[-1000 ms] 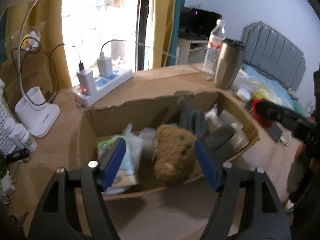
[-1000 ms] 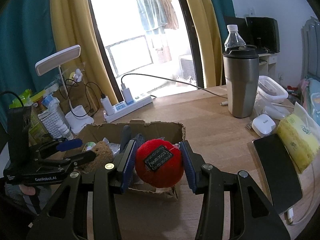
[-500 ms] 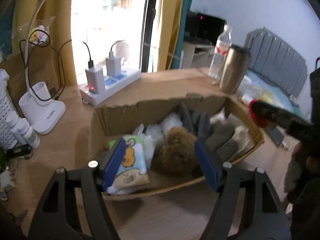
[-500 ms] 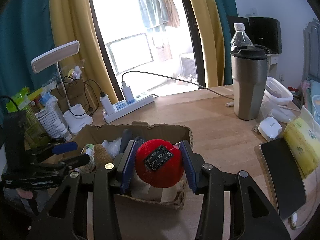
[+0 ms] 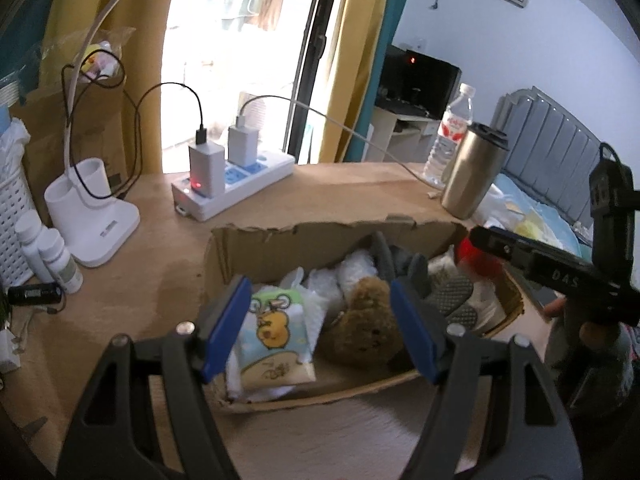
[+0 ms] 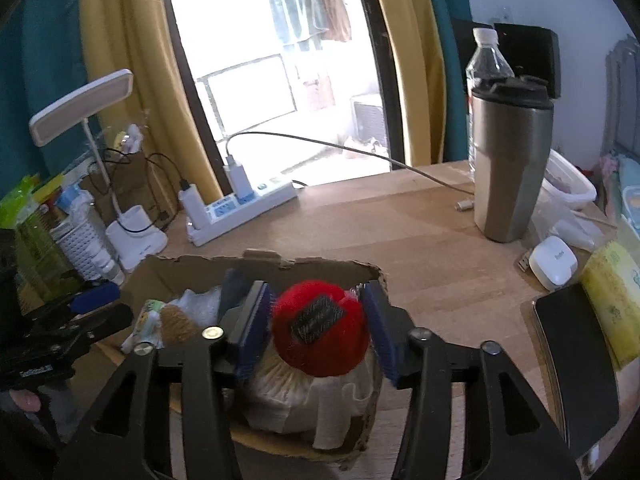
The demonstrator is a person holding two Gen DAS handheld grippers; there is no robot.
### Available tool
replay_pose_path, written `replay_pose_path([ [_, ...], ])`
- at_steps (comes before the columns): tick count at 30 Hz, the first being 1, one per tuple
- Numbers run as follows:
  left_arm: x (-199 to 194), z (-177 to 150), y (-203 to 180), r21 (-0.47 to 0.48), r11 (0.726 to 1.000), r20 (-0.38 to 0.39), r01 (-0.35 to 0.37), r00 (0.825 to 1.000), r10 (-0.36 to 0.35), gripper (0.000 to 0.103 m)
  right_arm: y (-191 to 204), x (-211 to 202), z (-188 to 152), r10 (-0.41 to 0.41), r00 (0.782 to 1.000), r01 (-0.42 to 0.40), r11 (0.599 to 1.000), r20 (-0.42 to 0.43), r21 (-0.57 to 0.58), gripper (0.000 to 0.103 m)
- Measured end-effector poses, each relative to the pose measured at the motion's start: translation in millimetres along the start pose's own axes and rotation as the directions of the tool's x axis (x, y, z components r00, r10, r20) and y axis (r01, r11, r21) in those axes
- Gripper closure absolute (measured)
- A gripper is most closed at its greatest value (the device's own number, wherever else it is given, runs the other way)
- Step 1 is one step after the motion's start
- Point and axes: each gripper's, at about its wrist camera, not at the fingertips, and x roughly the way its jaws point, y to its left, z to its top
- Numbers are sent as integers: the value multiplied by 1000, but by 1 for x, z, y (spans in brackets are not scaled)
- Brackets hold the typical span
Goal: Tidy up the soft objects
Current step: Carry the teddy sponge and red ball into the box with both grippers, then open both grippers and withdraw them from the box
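A torn cardboard box (image 5: 280, 240) on the wooden desk holds soft things: a brown plush toy (image 5: 366, 328), a tissue pack with a cartoon print (image 5: 272, 340), grey gloves (image 5: 448, 292) and white bags. My left gripper (image 5: 320, 328) is open and empty above the box's near side. My right gripper (image 6: 316, 328) holds a red plush ball (image 6: 320, 328) with a dark label, low over the right end of the box (image 6: 256, 262). Its pads look slightly parted around the ball. The ball also shows in the left wrist view (image 5: 476, 260).
A white power strip with chargers (image 5: 236, 184), a lamp base (image 5: 92, 216) and small bottles (image 5: 52, 256) stand behind and left of the box. A steel tumbler (image 6: 512, 160), water bottle (image 6: 490, 56), white puck (image 6: 554, 262), black phone (image 6: 576, 364) and yellow packet (image 6: 616, 300) are at the right.
My right gripper has carried the red ball forward and down over the box's right end, jaws easing apart. My left gripper has drawn back from the brown plush, staying open.
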Motion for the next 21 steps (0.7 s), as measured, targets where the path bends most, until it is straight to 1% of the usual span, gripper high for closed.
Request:
replay_pose_path([
  [2, 0, 0, 0, -1, 1000, 3, 2, 1000, -2, 29, -1, 0, -1, -12, 1000, 12, 1000, -1, 6, 34],
  [4, -1, -1, 0, -3, 1000, 4, 5, 1000, -5, 29, 0, -2, -1, -20, 1000, 20, 1000, 3, -4, 32],
  [7, -4, -1, -2, -2, 1000, 10, 12, 1000, -12, 29, 1, -8, -1, -34, 999, 34, 999, 21, -12, 32],
  [13, -15, -3, -5, 3, 1000, 32, 18, 999, -18, 29, 3, -20, -5, -42, 999, 42, 999, 27, -11, 32],
  [21, -39, -7, -5, 3, 1000, 74, 23, 997, -24, 28, 21, -39, -9, -38, 998, 39, 999, 42, -38, 32],
])
